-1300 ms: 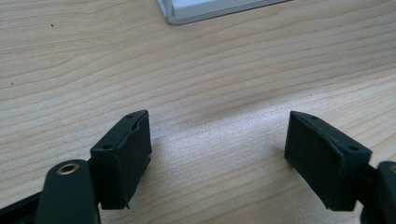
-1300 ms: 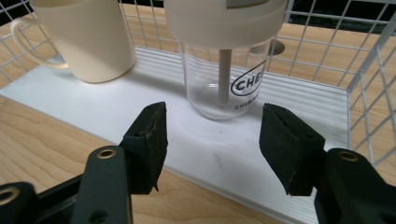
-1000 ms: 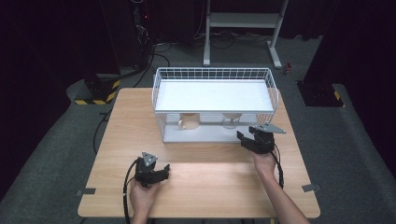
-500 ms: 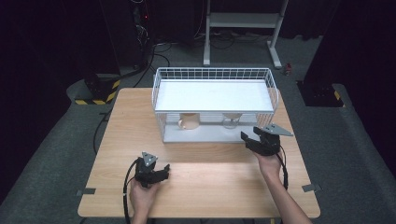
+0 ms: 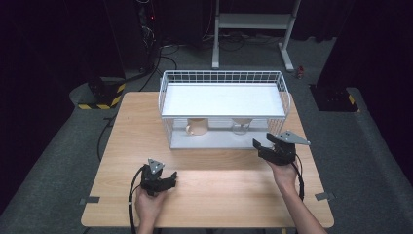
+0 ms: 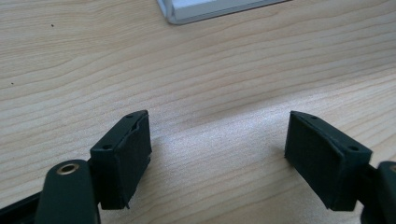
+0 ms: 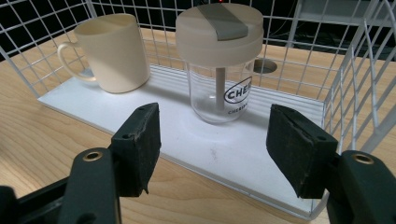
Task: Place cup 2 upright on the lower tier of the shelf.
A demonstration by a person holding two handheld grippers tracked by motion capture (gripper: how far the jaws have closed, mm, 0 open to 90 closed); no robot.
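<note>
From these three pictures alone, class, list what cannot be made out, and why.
- Clear tumbler: printed word cut short by its curve, right gripper view.
- Mug and tumbler: half hidden under the rack's upper shelf, high view.
- Left tongs: rack cropped to one corner.

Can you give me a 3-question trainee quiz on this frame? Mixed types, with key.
1. True or false: the right gripper is shut on the lidded clear cup.
2. Which thing stands straight ahead of the right gripper's open jaws? A) the cream mug B) the lidded clear cup C) a bowl
3. Fill in: the left gripper hangs open over the bare ______.

Key
1. False: its jaws are apart, short of the cup, at the open front of the wire rack.
2. B; the mug stands beside it on the rack's lower shelf.
3. Table.
</note>
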